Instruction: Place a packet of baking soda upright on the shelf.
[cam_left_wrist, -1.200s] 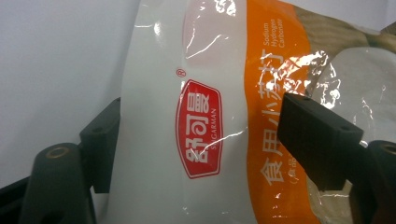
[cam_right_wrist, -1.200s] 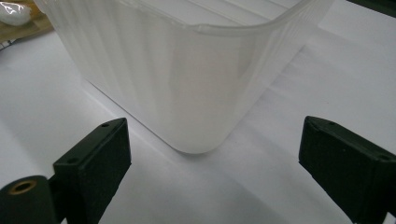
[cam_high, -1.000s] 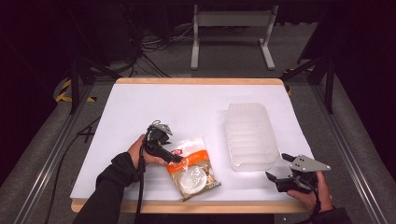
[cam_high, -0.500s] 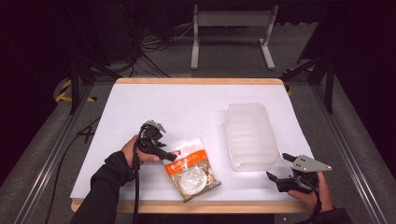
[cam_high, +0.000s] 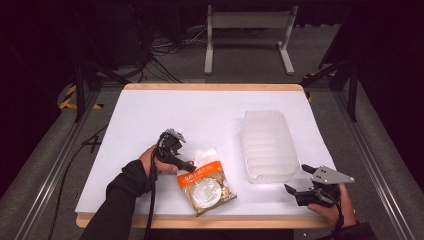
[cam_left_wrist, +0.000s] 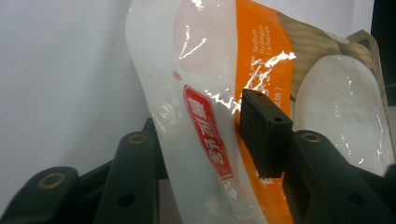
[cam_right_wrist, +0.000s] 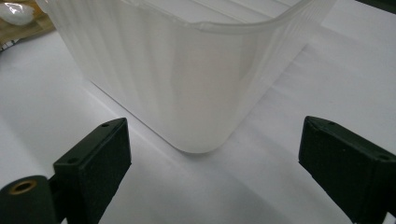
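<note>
A snack bag (cam_high: 206, 182), orange and white with a round pale cake pictured on it, lies near the table's front edge. My left gripper (cam_high: 188, 165) is at its upper left corner, shut on the bag's white end (cam_left_wrist: 201, 93), which runs up between the two jaws; one black pad (cam_left_wrist: 264, 133) presses against the film. A clear ribbed plastic container (cam_high: 265, 145) stands to the right. My right gripper (cam_high: 296, 178) is open just off its near right corner, and in the right gripper view that rounded corner (cam_right_wrist: 196, 93) sits between the spread pads.
The white table (cam_high: 165, 115) has a wooden rim along its front. A corner of the snack bag (cam_right_wrist: 14, 18) peeks past the container's left side. Dark floor, cables and a metal stand lie beyond the far edge.
My left hand has shifted and turned a little at the bag's corner, with the jaws closing on its white end. The right gripper and the container have stayed put.
</note>
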